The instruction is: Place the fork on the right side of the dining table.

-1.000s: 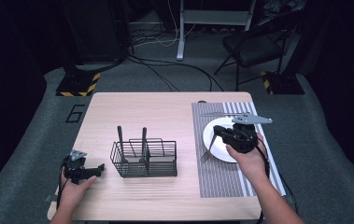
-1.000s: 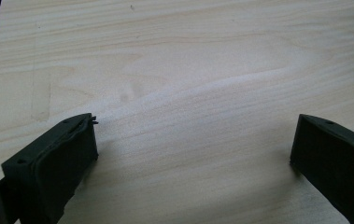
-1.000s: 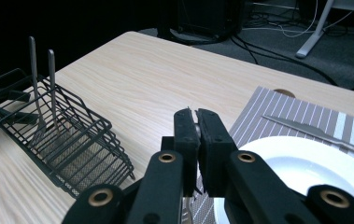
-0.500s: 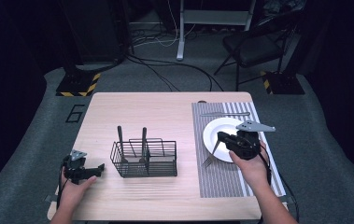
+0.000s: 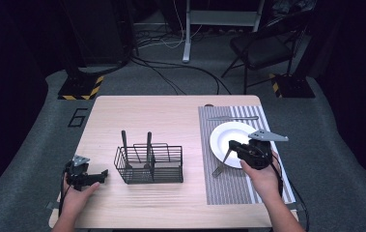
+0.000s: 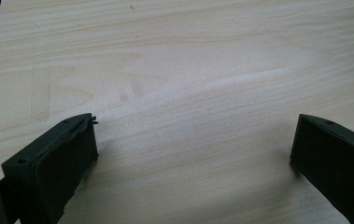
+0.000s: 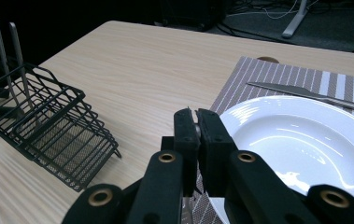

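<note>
While the left gripper (image 5: pixel 104 173) rests wide apart on bare table (image 5: pixel 171 116), the right gripper (image 5: pixel 232 146) is clamped on a fork (image 5: pixel 222 163) at the plate's (image 5: pixel 226 130) left rim, seemingly placing it on the mat (image 5: pixel 229 188); next comes release.

Place: a dim lab or studio test space
Evidence: wooden table (image 5: pixel 171 121) on grey carpet (image 5: pixel 50 130), loose floor cables (image 5: pixel 171 77), hazard-striped stand base (image 5: pixel 79 89), far chair (image 5: pixel 262 46)
</note>
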{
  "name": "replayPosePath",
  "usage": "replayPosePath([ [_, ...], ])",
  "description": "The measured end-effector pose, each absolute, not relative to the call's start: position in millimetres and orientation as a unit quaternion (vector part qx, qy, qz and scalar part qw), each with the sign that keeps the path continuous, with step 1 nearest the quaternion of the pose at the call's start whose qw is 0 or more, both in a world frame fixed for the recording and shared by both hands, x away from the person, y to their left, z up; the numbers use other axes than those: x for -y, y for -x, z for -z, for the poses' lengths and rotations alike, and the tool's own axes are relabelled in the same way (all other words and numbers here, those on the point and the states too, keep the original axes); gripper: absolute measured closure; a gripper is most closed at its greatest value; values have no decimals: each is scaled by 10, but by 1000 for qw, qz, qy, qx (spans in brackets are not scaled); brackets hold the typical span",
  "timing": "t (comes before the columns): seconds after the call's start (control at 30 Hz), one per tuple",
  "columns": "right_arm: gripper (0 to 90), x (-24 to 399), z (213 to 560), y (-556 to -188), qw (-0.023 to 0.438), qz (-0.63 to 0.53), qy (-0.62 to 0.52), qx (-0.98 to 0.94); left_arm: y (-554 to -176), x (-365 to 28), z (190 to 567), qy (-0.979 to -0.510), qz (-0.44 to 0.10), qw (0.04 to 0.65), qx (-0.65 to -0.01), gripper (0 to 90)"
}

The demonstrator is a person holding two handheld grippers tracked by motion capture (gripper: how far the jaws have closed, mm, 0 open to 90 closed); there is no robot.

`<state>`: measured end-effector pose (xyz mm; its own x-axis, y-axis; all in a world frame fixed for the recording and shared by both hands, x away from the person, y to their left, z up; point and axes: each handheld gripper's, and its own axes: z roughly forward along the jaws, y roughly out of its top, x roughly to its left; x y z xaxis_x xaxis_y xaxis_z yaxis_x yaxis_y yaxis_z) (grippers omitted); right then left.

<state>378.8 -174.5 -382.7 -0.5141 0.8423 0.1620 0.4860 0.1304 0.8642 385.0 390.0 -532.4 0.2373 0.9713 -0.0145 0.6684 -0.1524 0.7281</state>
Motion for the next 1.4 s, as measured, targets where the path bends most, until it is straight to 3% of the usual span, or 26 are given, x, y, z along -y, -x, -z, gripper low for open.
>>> replayPosePath([
  [1.4, 819, 2598, 4389, -3696, 134, -519, -581, -612, -3850, -3900, 5324, -720, -240, 316, -569, 4],
])
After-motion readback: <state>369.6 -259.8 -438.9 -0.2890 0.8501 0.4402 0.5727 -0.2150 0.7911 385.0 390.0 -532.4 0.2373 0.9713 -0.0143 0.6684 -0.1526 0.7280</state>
